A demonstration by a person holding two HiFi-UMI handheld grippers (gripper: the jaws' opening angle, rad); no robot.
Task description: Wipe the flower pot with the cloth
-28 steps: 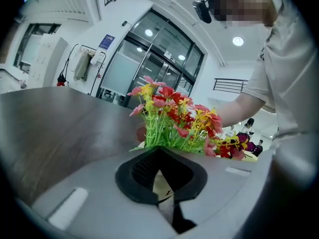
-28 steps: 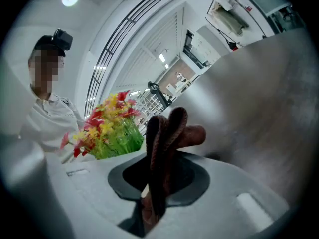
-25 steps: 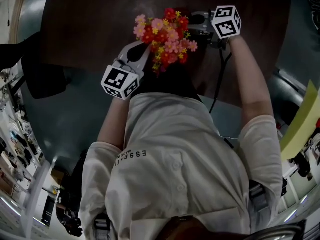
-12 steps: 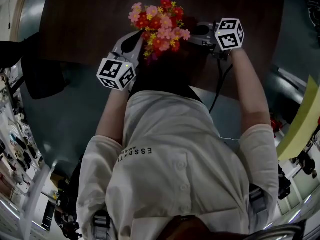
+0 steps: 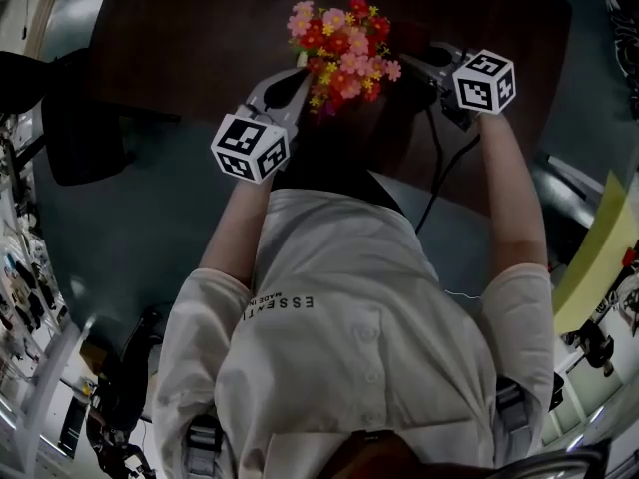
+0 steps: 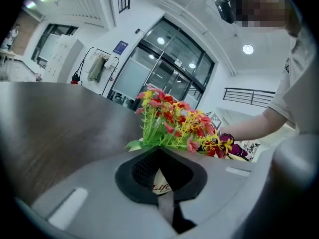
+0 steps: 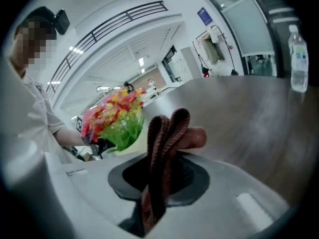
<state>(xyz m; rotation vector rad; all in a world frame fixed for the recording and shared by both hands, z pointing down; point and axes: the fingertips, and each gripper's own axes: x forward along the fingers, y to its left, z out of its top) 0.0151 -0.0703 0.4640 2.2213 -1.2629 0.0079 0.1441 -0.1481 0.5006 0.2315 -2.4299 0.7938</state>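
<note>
cloth (image 7: 170, 129) of reddish-brown knit, clenched in right gripper (image 5: 436, 60), has swung out from cream flower pot (image 6: 158, 181) with red-pink blooms (image 5: 344, 46); left gripper (image 5: 285, 86) pinches pot rim at dark wooden table (image 5: 180, 38). likely repositioning for next wipe.

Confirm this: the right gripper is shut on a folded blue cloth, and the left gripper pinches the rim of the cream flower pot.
Wrong colour: the folded cloth is reddish-brown, not blue, as the right gripper view shows. The right gripper is shut on it, and the left gripper pinches the cream flower pot by its rim.
</note>
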